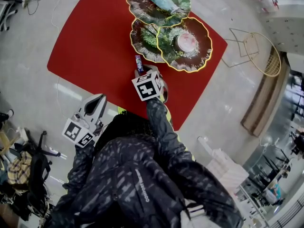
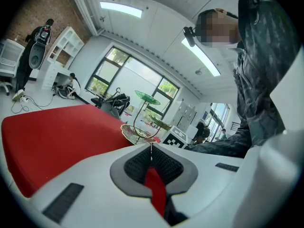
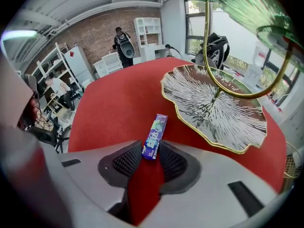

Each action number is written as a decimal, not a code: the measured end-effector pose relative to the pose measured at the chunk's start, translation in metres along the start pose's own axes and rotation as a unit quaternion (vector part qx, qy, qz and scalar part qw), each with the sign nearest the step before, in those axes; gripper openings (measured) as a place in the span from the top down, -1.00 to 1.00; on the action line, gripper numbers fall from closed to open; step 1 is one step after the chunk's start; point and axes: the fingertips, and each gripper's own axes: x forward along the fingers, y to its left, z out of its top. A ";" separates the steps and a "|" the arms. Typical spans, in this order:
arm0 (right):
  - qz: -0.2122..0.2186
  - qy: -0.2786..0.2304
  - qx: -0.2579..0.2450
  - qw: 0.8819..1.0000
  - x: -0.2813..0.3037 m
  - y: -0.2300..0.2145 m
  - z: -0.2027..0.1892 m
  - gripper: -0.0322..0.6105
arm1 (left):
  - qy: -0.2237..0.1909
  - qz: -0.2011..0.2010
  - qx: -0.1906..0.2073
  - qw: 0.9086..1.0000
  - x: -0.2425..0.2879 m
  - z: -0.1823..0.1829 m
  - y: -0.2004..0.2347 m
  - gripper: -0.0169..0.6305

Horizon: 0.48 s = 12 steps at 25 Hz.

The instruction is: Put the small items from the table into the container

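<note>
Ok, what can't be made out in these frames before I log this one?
Head view: the right gripper covers the gum pack's near end.
Head view: the bluish item on the far plate and the round pink item on the right plate are too small to name.
Right gripper view: the green plates overhead show only undersides, hiding any load.

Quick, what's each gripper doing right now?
Left gripper: jaws closed, nothing between them.
Right gripper: jaws closed on the gum pack.

Glossy gum pack [image 3: 155, 136] on matt red cloth [image 3: 114, 103].
</note>
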 end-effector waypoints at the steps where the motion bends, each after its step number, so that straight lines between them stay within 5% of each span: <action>1: 0.005 -0.001 0.004 1.000 0.000 0.000 0.000 0.53 | 0.000 -0.001 0.001 1.000 0.000 0.000 -0.001 0.91; 12: 0.030 -0.009 0.007 0.999 -0.019 0.007 -0.006 0.58 | -0.003 -0.006 0.008 1.000 0.000 0.002 -0.008 0.91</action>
